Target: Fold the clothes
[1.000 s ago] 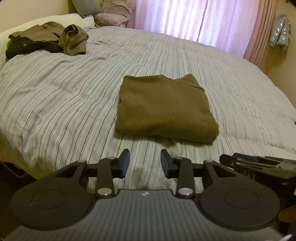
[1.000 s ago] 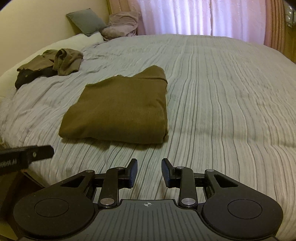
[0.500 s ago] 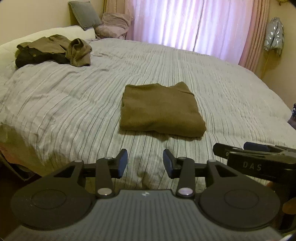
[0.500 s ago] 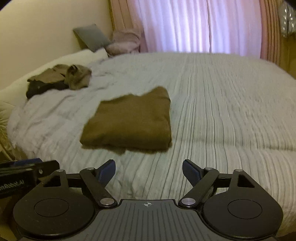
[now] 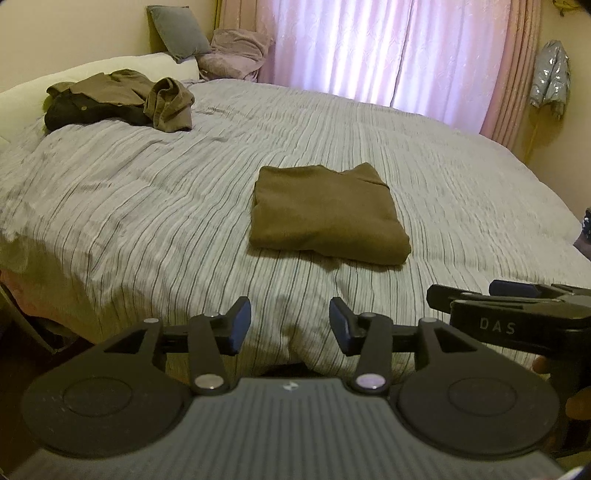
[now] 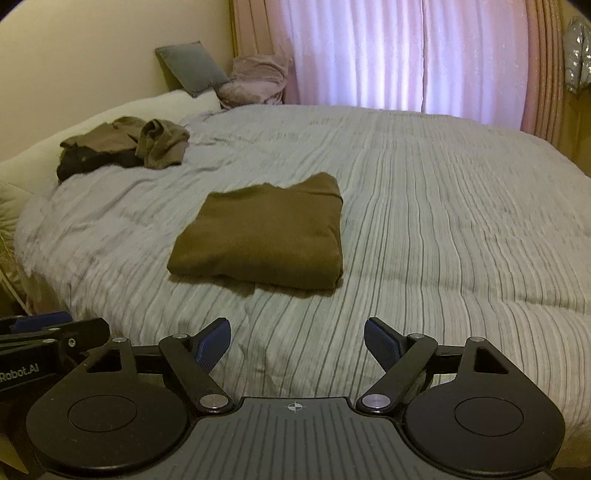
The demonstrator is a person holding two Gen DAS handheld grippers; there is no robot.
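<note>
An olive-brown garment [image 5: 325, 214] [image 6: 266, 236] lies folded into a neat rectangle on the striped grey bedspread [image 5: 147, 206] [image 6: 443, 206]. My left gripper [image 5: 290, 330] hovers over the bed's near edge, well short of the garment, its jaws opening with nothing between them. My right gripper [image 6: 297, 345] stands wide open and empty, also back from the garment; it also shows at the right edge of the left wrist view as the right gripper [image 5: 517, 314]. A heap of unfolded olive and black clothes [image 5: 118, 99] [image 6: 122, 147] lies at the far left of the bed.
A grey cushion [image 5: 177, 33] and a pinkish blanket [image 5: 236, 51] rest at the head of the bed by a white pillow [image 6: 177, 107]. Pink curtains [image 5: 369, 48] cover the window behind. A silvery jacket [image 5: 550, 81] hangs at the right.
Both grippers have pulled back and up from the folded garment, which now looks smaller. The right jaws have spread wide; the left jaws have widened a little.
</note>
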